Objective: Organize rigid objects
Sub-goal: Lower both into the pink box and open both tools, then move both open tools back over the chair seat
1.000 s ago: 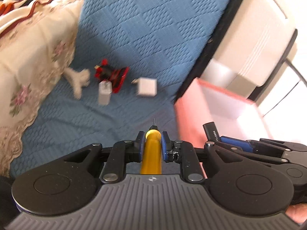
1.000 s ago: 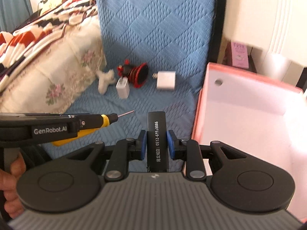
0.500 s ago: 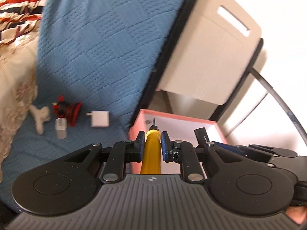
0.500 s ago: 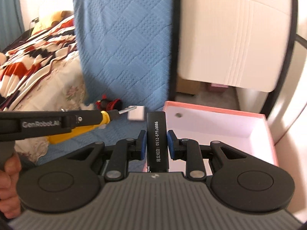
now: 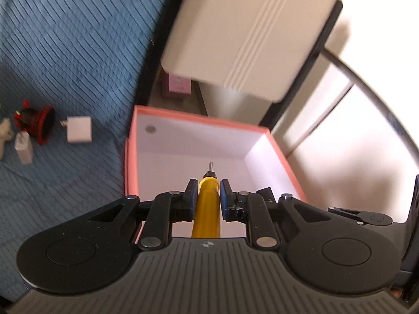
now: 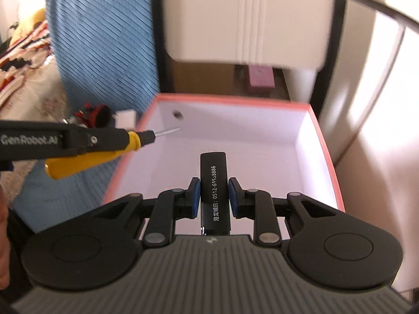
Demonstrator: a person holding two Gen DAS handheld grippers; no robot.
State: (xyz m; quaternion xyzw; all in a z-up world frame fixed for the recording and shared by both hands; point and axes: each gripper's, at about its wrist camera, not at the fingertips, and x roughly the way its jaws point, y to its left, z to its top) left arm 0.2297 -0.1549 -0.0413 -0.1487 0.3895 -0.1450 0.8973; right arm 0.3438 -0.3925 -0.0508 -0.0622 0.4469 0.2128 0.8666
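My left gripper (image 5: 207,191) is shut on a yellow-handled screwdriver (image 5: 207,209) whose metal tip points over the open pink box (image 5: 131,157) with a white inside. My right gripper (image 6: 214,188) is shut on a flat black stick with white print (image 6: 214,183), held above the same pink box (image 6: 327,157). In the right wrist view the left gripper (image 6: 110,141) comes in from the left with the screwdriver (image 6: 86,161) over the box's left rim. On the blue quilt lie a white charger block (image 5: 78,129), a red and black toy (image 5: 35,124) and a small white bottle (image 5: 23,147).
The blue quilted cover (image 5: 65,52) spreads left of the box. Behind the box stands a large cream plastic bin (image 5: 248,31), with a small pink carton (image 5: 179,85) on the floor below it. A floral blanket (image 6: 26,89) lies at far left. A thin dark curved bar (image 5: 379,104) arcs at right.
Both grippers have swung right from over the blue quilt to above the pink box, each still holding its object. The loose items on the quilt have slid to the left edge of view.
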